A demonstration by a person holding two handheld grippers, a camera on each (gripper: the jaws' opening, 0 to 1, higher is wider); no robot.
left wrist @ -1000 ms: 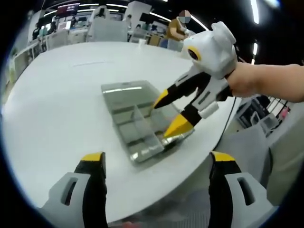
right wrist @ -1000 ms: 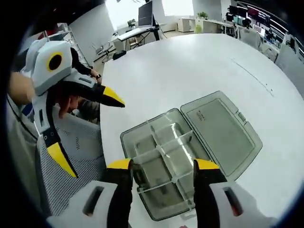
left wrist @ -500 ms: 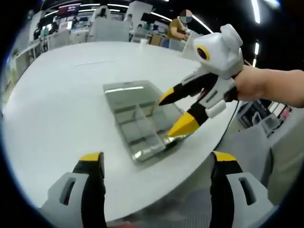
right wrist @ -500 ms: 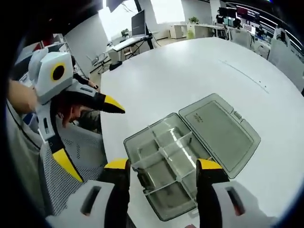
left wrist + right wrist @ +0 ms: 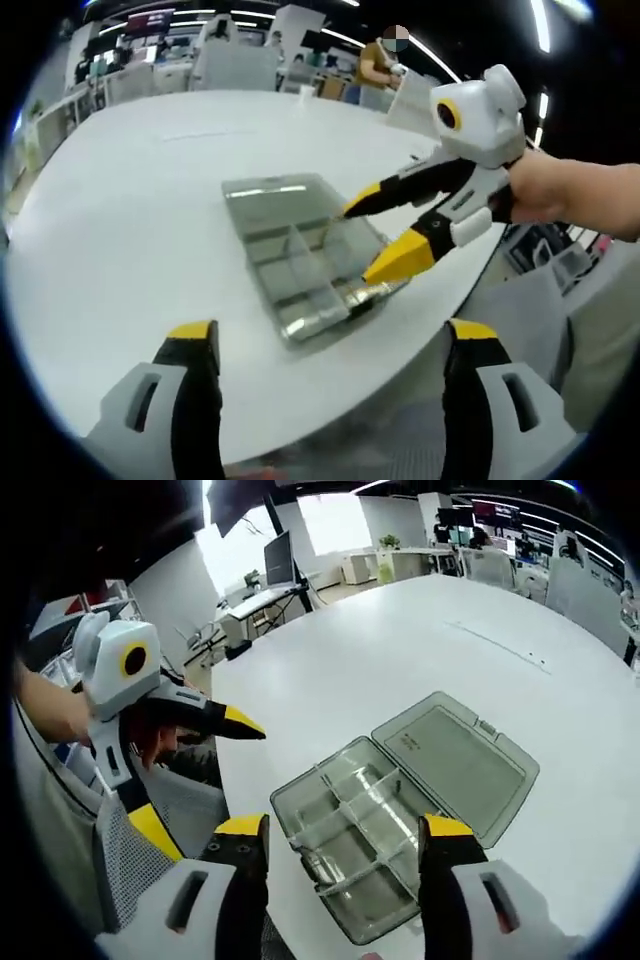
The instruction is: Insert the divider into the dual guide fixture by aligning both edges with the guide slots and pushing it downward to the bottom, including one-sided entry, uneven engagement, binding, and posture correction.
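Observation:
A clear grey compartment box (image 5: 300,262) lies near the white table's front edge with its lid (image 5: 455,762) folded flat open. Clear divider strips (image 5: 345,802) stand crosswise inside it. My right gripper (image 5: 385,238) comes into the left gripper view from the right and hovers over the box's right side, open, with nothing between its yellow tips. In the right gripper view, its own jaws (image 5: 342,828) frame the box from above. My left gripper (image 5: 332,335) is open and held back off the table edge. It also appears as the left gripper (image 5: 195,775) beside the table in the right gripper view.
The round white table (image 5: 130,200) is bare apart from the box. A mesh chair (image 5: 125,850) stands under the table edge by the left gripper. Desks with monitors (image 5: 280,555) and a standing person (image 5: 378,62) are far behind.
My right gripper has risen and drawn back from the box, staying open. The box looks smaller in the right gripper view. The left gripper has held still.

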